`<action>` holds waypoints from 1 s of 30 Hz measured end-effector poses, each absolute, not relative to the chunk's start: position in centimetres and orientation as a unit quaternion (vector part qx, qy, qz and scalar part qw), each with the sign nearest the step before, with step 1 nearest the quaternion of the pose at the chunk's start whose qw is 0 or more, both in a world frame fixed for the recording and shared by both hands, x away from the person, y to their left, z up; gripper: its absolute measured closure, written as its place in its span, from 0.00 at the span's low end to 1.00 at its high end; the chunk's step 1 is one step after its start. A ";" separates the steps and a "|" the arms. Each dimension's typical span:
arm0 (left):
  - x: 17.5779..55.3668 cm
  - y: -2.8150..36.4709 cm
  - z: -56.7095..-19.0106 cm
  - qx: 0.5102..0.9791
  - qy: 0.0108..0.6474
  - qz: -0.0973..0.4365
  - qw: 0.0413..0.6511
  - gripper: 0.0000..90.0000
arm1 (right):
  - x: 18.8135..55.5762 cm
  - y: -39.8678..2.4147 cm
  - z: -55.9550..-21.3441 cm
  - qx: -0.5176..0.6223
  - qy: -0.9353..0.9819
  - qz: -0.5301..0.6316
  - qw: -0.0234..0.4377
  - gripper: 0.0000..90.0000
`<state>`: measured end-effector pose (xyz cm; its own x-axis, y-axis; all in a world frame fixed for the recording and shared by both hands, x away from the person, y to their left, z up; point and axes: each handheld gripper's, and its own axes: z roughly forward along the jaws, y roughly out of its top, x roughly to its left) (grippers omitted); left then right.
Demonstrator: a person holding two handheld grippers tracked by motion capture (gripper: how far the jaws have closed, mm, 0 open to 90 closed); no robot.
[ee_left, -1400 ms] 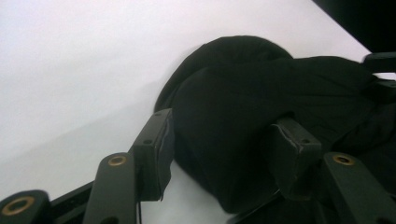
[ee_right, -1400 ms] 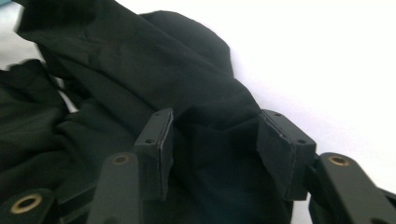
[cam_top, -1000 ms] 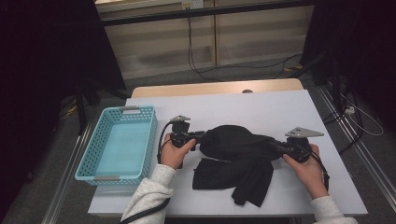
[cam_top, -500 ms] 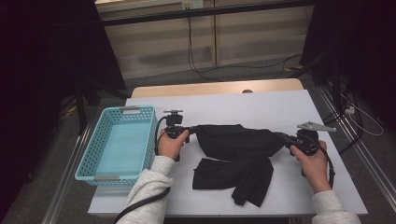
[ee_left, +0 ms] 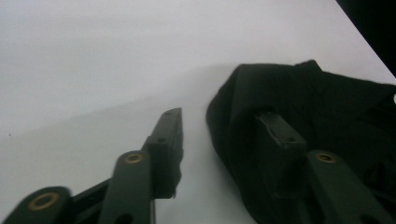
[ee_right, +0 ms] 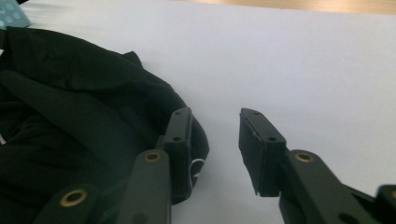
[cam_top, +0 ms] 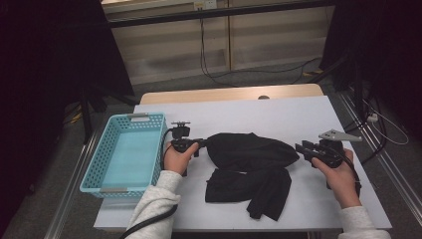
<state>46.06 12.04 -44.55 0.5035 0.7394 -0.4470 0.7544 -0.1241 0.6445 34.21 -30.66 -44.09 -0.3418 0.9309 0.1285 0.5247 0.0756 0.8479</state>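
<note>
Both grippers have just been opening: left gripper point(cam_top: 198, 144) and right gripper point(cam_top: 301, 148) sit released at opposite ends of the black garment point(cam_top: 249, 167), jaws no longer pinching cloth. Garment lies spread mid-table point(cam_top: 278, 112), lower half bunched toward the person. Best next, likely: regrip the near hem corners cleanly, fold flat, before aiming at the blue basket point(cam_top: 124, 152) far left.

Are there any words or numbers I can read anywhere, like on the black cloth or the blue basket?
None: no readable words or numbers anywhere.
Black cloth: plain; a tiny white tag at its edge beside the right claw is too small to read.
Blue basket: no label.
Table: bare white.
</note>
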 end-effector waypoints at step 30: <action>42.2 7.0 -46.2 0.808 0.426 -0.022 0.406 0.75 | 34.2 -27.0 -45.9 0.502 0.724 0.446 0.159 0.97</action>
<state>42.22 7.01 -46.18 0.6358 0.6708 -0.3818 0.7065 -0.3067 0.6378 34.20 -26.97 -45.94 -0.4464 0.8678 0.2184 0.5846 0.0980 0.8054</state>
